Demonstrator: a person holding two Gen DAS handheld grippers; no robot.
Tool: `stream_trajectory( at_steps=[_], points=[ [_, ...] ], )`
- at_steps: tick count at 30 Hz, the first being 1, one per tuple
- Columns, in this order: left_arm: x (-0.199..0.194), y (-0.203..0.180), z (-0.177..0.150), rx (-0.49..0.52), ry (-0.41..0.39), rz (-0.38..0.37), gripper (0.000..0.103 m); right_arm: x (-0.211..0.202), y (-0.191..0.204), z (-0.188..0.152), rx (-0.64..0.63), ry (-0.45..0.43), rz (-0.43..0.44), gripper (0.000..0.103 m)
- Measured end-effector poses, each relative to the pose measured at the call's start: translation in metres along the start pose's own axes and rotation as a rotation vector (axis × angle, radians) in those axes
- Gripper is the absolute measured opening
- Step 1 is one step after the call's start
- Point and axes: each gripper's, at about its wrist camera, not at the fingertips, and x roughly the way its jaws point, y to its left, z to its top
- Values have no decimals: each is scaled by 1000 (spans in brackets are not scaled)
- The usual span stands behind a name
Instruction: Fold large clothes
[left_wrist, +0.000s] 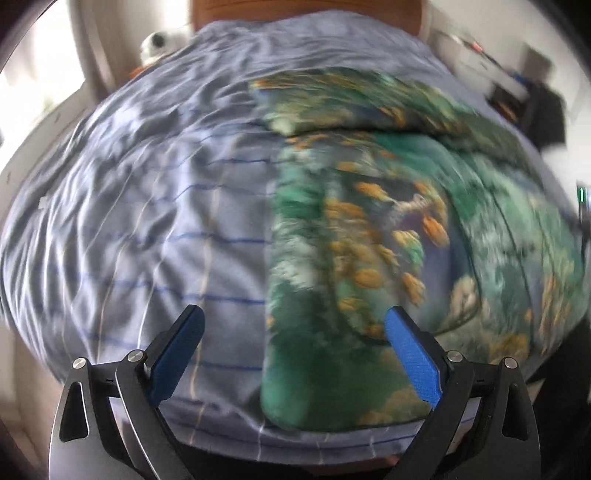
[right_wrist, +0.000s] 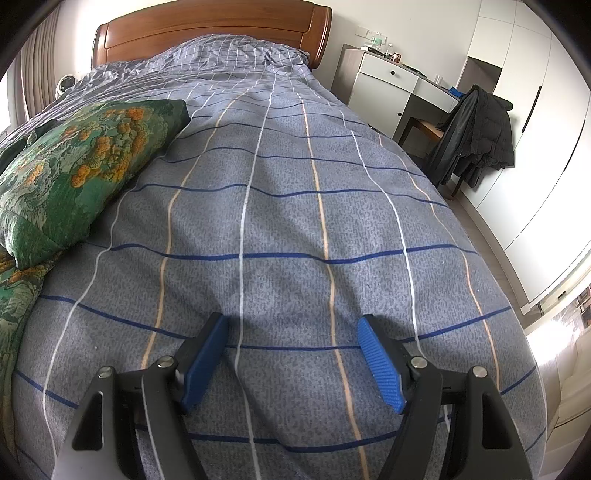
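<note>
Green floral garment (left_wrist: 369, 240), partly folded, lies on the bed (right_wrist: 295, 221) toward its window side. Left claw (left_wrist: 293, 325) hangs spread over the garment's near edge, pinching nothing; right claw (right_wrist: 293, 332), also spread, hangs over bare cover beside the garment. Risk: a bite at this edge may gather the cover beneath, or catch one layer and undo the fold.

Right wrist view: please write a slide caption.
Open right gripper above a checked bedspread, green floral garment lying at left.
</note>
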Motion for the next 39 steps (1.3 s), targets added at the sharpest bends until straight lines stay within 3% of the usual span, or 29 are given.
stream_trajectory(
  at_steps=[3, 8, 14, 17, 19, 21, 23, 25, 28, 30, 32, 33, 35, 36, 37, 39],
  points=[
    [17, -3, 6, 6, 16, 18, 98, 0, 0, 0, 0, 0, 0, 74],
    [38, 19, 12, -119, 59, -87, 98, 0, 1, 0, -3, -1, -2, 74],
    [49, 9, 10, -74, 84, -116, 99, -2, 1, -1, -3, -1, -9, 74],
    [50, 9, 12, -76, 84, -125, 99, -4, 2, 7, -14, 43, -2, 74],
    [50, 12, 12, -73, 84, -131, 99, -24, 2, 11, 1, 25, 81, 74],
    [50, 13, 10, -60, 91, -142, 99, -73, 7, 6, 13, -44, 217, 75],
    [49, 10, 5, -29, 99, -158, 99, -111, 15, -8, 20, -40, 357, 75],
    [48, 6, 0, -4, 107, -178, 99, -144, 29, -33, 19, 21, 496, 75],
    [47, -1, -8, 10, 126, -212, 99, -166, 56, -84, 30, 166, 609, 75],
    [49, -6, -14, 25, 143, -224, 99, -162, 71, -105, 37, 245, 635, 75],
    [50, -12, -18, 55, 157, -219, 99, -157, 84, -117, 26, 266, 618, 75],
    [49, -16, -22, 72, 163, -212, 97, -154, 88, -120, 42, 270, 646, 74],
    [46, -19, -24, 80, 177, -224, 77, -150, 94, -118, 75, 297, 718, 54],
    [43, -19, -24, 79, 176, -227, 63, -152, 99, -116, 59, 301, 719, 37],
    [39, -19, -24, 73, 172, -225, 47, -155, 102, -113, 34, 293, 708, 28],
    [32, -14, -21, 37, 171, -239, 27, -167, 106, -108, -9, 275, 694, 18]
  ],
)
